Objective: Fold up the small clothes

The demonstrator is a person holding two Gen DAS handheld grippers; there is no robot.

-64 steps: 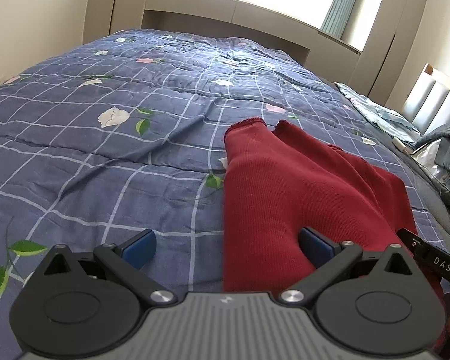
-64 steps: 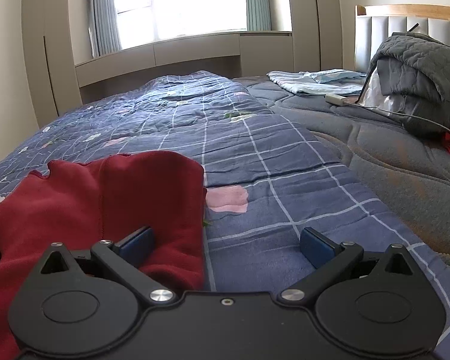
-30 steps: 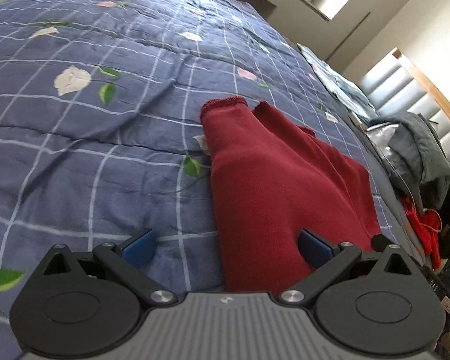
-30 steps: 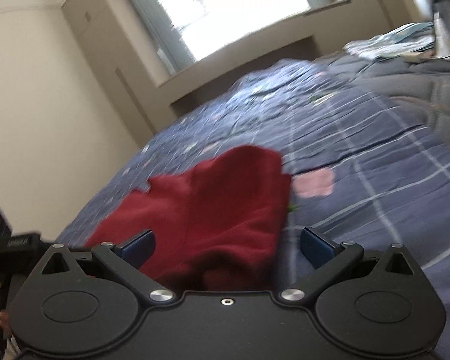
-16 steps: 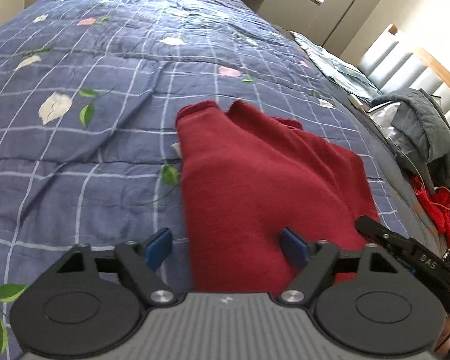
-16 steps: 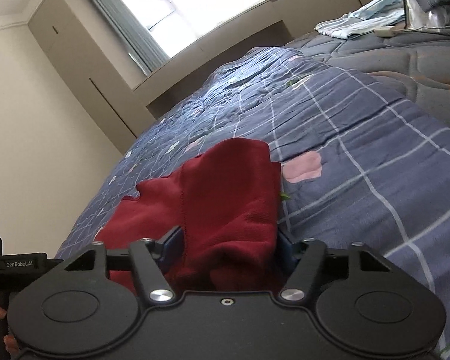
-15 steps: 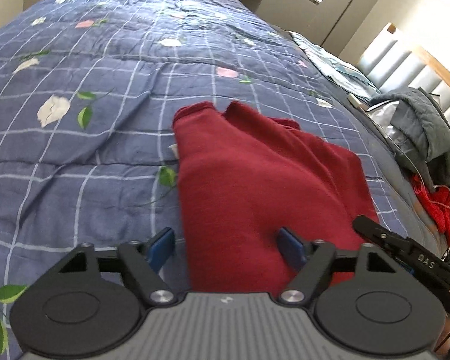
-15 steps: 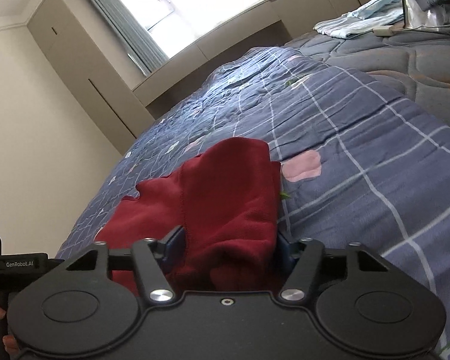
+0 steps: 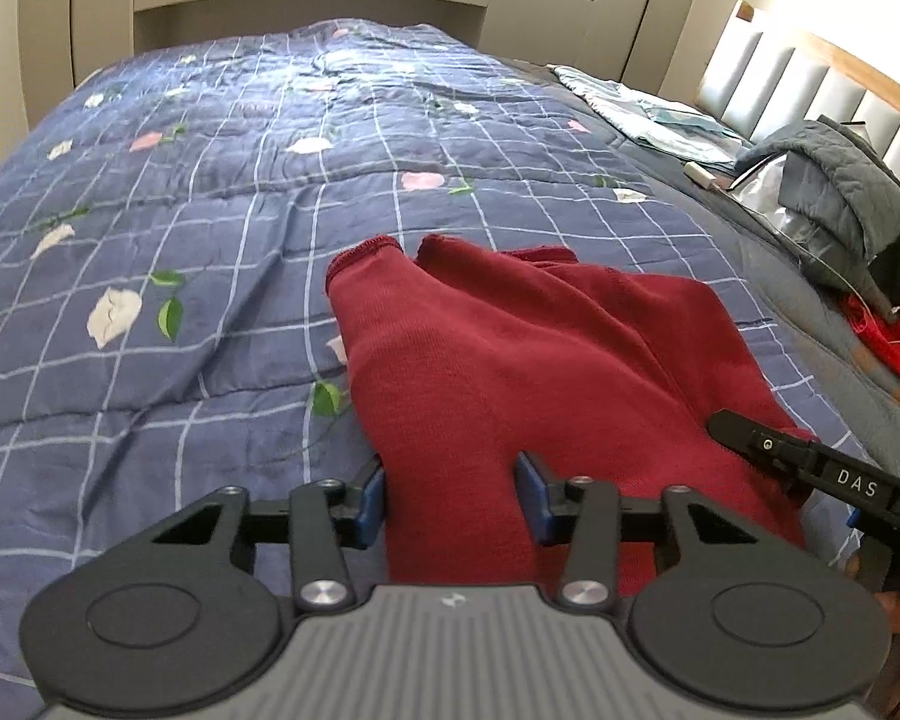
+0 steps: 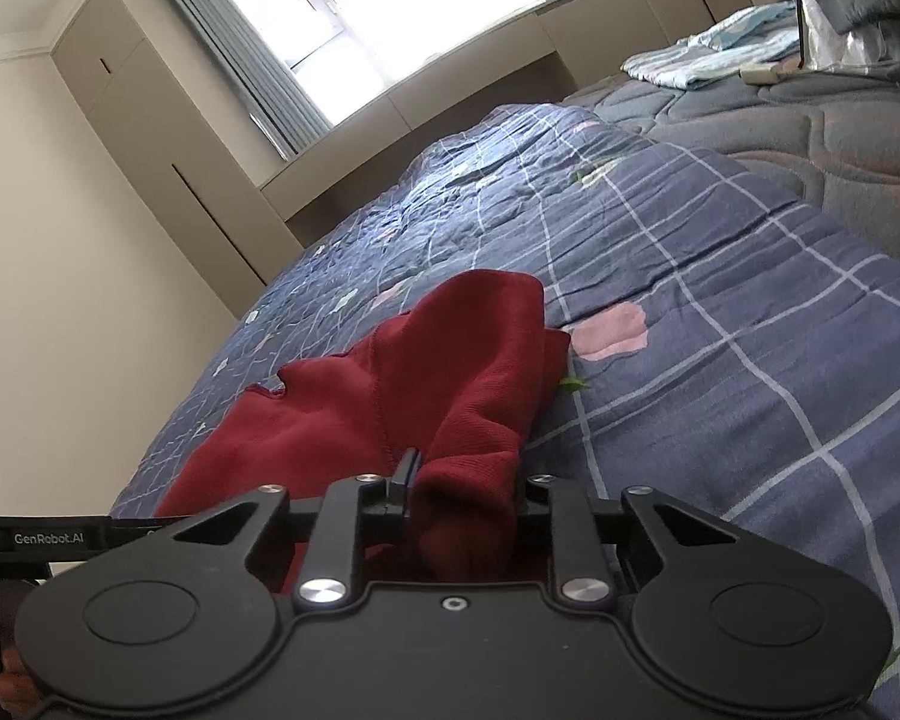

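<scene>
Left wrist view first: the red knit garment [image 9: 510,360] lies on the checked floral quilt [image 9: 210,228] of the bed, hem end nearest the camera, two cuffs pointing away toward the window. The left tool [image 9: 450,495] has its jaws closing with the near left edge of the knit between the blue pads [image 9: 371,495]. The left pad is touching the cloth edge, the right one looks like it sits on top of the fabric, so I wouldn't call it a real pinch yet. The other tool pokes in from the right, over the garment's right side.

Right wrist view: the right tool [image 10: 462,495] is also closing, and here a bunched ridge of red cloth [image 10: 468,420] fills the narrow gap, so it reads as pinching the fabric. A grey jacket and light bedding sit well apart near the headboard.

What could go wrong: the left side may grab only the top layer or just skim the edge, and then that corner would slip out on the lift and the fold would come out crooked. The right tool has a thick wad, which could drag extra cloth along.

Versus a second ago: both tools were spread wide then, and the cloth by the right one lay flatter, not bunched.
</scene>
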